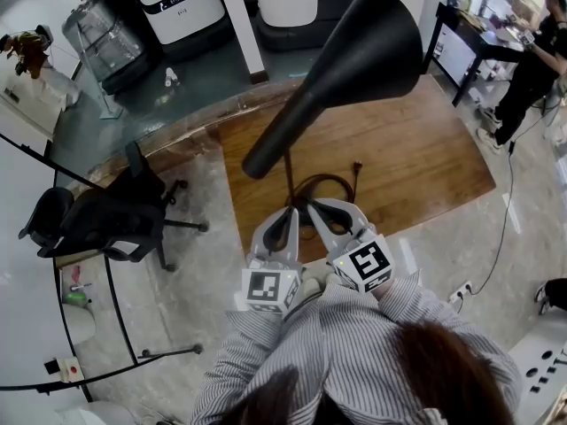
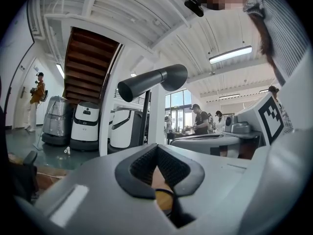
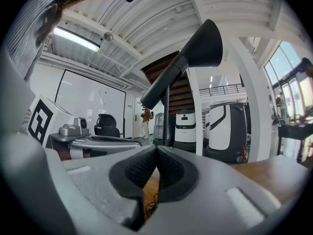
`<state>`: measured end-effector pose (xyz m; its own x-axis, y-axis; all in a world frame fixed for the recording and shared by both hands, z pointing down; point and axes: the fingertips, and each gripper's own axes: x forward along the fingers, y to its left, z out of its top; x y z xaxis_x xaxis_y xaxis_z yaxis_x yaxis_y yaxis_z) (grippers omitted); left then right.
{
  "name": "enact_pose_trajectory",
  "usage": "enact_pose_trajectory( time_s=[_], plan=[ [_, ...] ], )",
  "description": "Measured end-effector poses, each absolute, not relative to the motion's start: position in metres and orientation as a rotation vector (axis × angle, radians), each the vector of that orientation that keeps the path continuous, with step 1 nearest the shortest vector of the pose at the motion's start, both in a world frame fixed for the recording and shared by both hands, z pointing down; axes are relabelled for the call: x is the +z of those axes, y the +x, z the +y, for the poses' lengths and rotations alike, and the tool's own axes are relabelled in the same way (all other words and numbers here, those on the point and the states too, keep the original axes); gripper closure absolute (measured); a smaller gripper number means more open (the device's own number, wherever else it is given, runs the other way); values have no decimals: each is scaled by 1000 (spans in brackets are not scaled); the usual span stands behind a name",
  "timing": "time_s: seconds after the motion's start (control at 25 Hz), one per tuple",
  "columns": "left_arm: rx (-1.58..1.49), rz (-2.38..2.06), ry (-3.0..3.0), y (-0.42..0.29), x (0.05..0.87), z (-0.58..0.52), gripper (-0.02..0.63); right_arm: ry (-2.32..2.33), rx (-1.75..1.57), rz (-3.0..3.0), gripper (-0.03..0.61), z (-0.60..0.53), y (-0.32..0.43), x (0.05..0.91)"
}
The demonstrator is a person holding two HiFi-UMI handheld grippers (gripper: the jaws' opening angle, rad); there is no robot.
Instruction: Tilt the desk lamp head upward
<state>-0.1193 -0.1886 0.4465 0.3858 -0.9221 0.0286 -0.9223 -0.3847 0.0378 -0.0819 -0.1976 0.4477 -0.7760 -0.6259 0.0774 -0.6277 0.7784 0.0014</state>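
At the far left of the head view a black office chair (image 1: 97, 215) stood on the pale floor, well apart from the wooden bench (image 1: 425, 149). Behind it, along the top of the view, white machines (image 1: 177, 3) were lined up on a grey-green floor.

The left gripper (image 1: 291, 212) was held low in front of the person's striped sleeves (image 1: 354, 352), pointing across the bench. Its own view showed the jaws closed tip to tip, with nothing between the pads and only bench wood visible through the hollow below them.

The black desk lamp (image 1: 354, 60) rose just beyond the two grippers. Its thin stem (image 1: 287, 171) ran down to a spot right in front of the jaw tips, and whether either gripper touched it could not be told. The lamp head was a long cone that sloped. In the right gripper view its flared mouth sat higher than its narrow tail.

The right gripper (image 1: 312, 209) was just beside the left one, their marker cubes almost touching. Its jaws were also drawn together at the tips and gripped nothing, with the stem standing behind them.

A dark cable (image 1: 332, 184) lay coiled on the bench just past the right gripper. At the far right another person (image 1: 536, 60) stood at a black table (image 1: 478, 38).
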Motion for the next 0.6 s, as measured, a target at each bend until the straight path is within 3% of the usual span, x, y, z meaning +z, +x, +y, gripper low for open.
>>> enact_pose_trajectory(
  time_s=[0.6],
  plan=[
    [29,-1692,2556,-122,455,-194,611,925,86,-2894,578,-196,-89,458]
  ],
)
